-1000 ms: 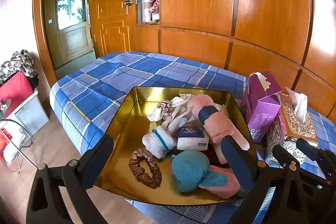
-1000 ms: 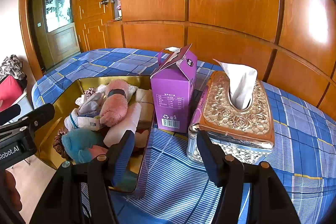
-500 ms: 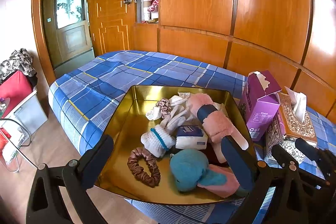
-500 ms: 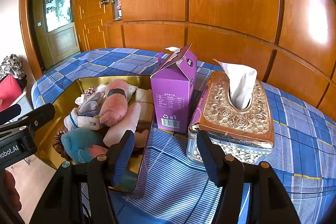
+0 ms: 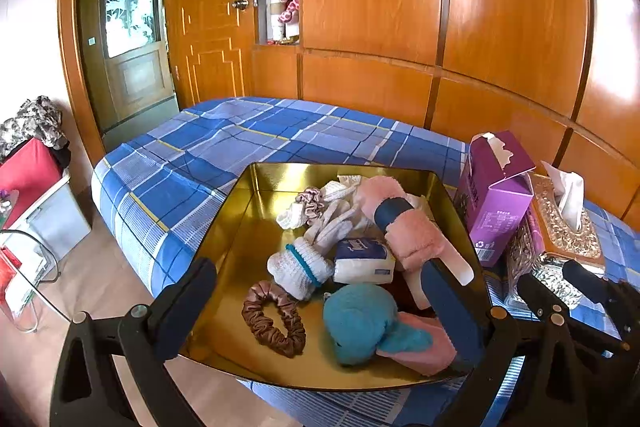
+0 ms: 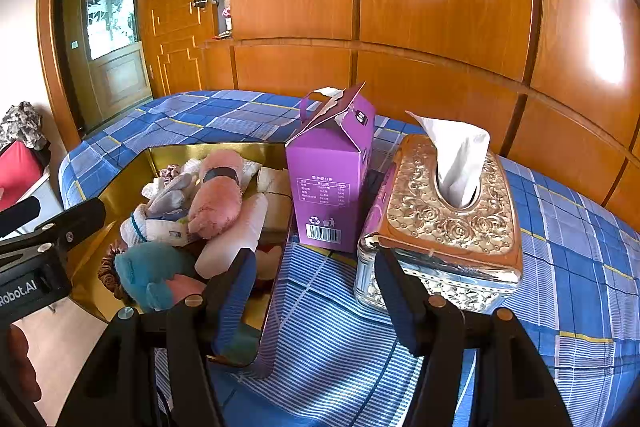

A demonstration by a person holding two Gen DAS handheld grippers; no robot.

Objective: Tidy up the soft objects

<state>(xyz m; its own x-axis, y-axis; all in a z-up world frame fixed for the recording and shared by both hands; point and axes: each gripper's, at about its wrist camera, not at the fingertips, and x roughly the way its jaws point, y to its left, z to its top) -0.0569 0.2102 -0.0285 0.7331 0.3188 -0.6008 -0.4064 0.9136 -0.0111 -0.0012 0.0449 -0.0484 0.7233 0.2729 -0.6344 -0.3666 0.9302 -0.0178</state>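
A gold tray (image 5: 224,239) sits on the blue plaid bed and holds several soft things. Among them are a brown scrunchie (image 5: 274,323), a white sock with a teal band (image 5: 300,267), a small tissue pack (image 5: 362,261), a pink fluffy slipper (image 5: 408,227) and a teal plush (image 5: 360,323). My left gripper (image 5: 320,287) hovers wide open over the tray's near edge, gripping nothing. My right gripper (image 6: 314,283) is open and empty above the striped cloth, between the tray (image 6: 116,179) and the tissue box (image 6: 444,223).
A purple carton (image 6: 332,183) stands just right of the tray, with the ornate tissue box beside it. Wooden wall panels run behind the bed. A door and a red bag (image 5: 28,175) are on the left, past the bed's edge.
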